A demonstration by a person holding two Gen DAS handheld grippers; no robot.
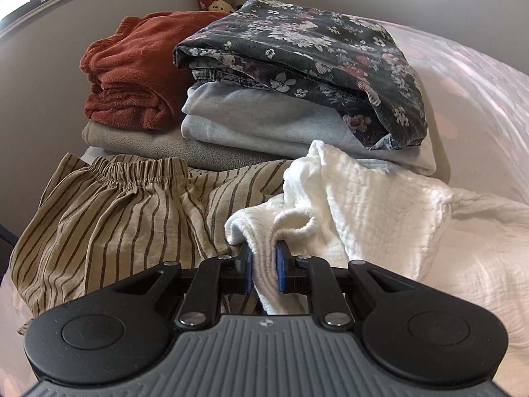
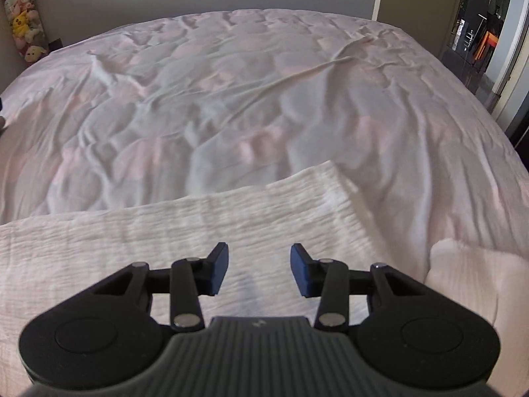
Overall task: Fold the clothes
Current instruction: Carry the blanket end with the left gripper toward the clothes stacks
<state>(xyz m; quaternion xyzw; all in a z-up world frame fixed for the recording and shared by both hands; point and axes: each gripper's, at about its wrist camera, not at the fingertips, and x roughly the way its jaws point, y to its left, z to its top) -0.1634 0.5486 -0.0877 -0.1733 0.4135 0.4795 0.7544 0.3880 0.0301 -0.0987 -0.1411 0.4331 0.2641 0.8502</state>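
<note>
Left wrist view: my left claw [image 1: 264,264] is clamped on a ribbed edge of the white garment [image 1: 363,205], bunched on the bed [image 1: 479,76] beside striped trousers [image 1: 115,215] and folded stacks [image 1: 264,99]. Right wrist view: my right claw [image 2: 259,269] hangs apart and empty over the white garment [image 2: 165,231], spread flat.

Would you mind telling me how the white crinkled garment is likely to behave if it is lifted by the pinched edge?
The white garment will probably hang limp: it already bunches and drapes where the left gripper pinches it. Its thin crinkled weave suggests it is light. The textured cloth looks unlikely to slip from the pads, though loose parts may drag across the bed cover.
</note>
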